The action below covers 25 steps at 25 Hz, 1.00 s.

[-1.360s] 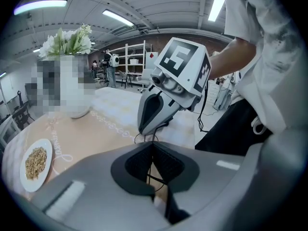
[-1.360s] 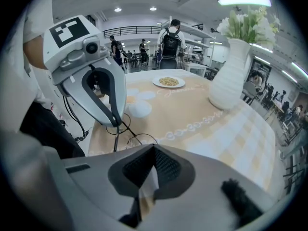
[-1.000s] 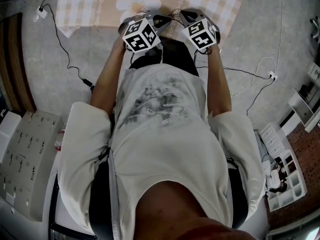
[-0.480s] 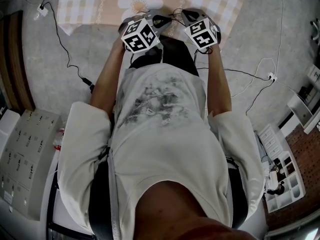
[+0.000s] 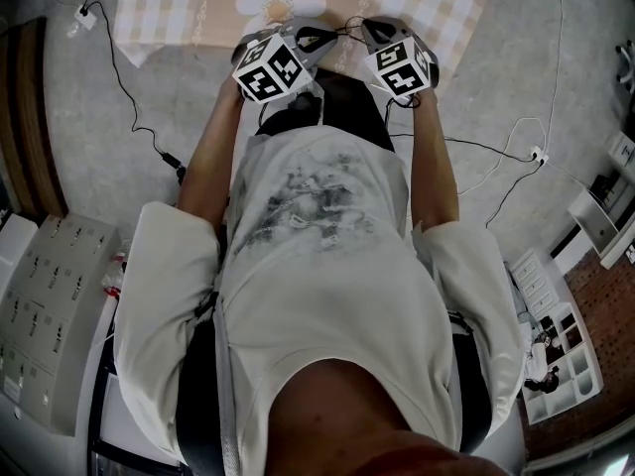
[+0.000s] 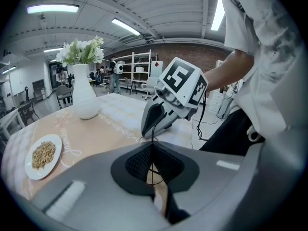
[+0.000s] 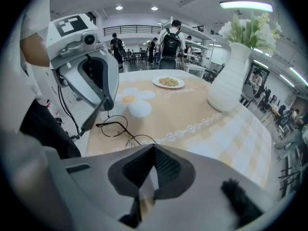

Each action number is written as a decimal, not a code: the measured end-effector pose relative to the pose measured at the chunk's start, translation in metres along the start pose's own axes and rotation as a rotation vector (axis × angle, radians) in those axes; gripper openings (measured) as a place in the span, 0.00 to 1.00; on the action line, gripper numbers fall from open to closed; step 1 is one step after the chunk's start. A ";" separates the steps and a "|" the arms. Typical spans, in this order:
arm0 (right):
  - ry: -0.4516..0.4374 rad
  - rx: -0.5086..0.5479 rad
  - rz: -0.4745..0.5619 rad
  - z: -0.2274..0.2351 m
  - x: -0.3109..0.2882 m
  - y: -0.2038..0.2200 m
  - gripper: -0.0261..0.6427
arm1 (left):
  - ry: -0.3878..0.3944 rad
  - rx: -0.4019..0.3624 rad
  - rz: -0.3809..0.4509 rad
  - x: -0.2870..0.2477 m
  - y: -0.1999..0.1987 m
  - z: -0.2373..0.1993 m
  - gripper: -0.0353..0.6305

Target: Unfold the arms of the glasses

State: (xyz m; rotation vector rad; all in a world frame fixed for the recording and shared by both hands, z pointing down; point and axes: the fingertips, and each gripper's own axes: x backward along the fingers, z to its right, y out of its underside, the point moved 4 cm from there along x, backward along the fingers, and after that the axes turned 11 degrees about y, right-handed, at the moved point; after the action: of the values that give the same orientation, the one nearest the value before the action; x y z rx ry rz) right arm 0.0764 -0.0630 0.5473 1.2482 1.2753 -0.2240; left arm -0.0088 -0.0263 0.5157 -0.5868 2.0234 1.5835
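Observation:
Thin black wire glasses (image 7: 115, 128) with round lenses lie at the near edge of the table (image 7: 202, 129). In the right gripper view my left gripper (image 7: 88, 125) grips the end of one arm, at the left lens. That arm shows in the left gripper view as a black wire pinched between the shut pads of my left gripper (image 6: 152, 150). My right gripper (image 7: 154, 150) is shut on the frame at the other lens, whose rim runs under its jaws. Its tip (image 6: 146, 131) meets the wire in the left gripper view. The head view shows only both marker cubes, not the glasses.
A white vase of flowers (image 7: 231, 81) stands further back on the beige checked tablecloth (image 5: 169, 8). A plate of food (image 7: 168, 82) lies at the far side. A daisy print (image 7: 139, 109) is just beyond the glasses. Cables (image 5: 129, 77) trail on the floor.
My left gripper has shifted slightly to the left and turned a little. The right gripper has kept still.

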 end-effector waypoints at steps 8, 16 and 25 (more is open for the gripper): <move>0.011 0.003 -0.003 -0.001 0.000 0.000 0.06 | -0.019 0.008 0.012 0.007 0.001 0.000 0.07; 0.024 0.002 -0.007 -0.001 0.000 0.000 0.06 | -0.045 0.022 0.030 0.014 0.003 0.000 0.07; 0.046 -0.008 -0.001 -0.001 0.001 0.001 0.06 | -0.095 0.055 0.055 0.022 0.006 0.000 0.07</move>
State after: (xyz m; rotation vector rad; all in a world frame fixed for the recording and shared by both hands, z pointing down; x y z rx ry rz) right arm 0.0762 -0.0613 0.5472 1.2519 1.3145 -0.1915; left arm -0.0291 -0.0255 0.5064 -0.4308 2.0213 1.5513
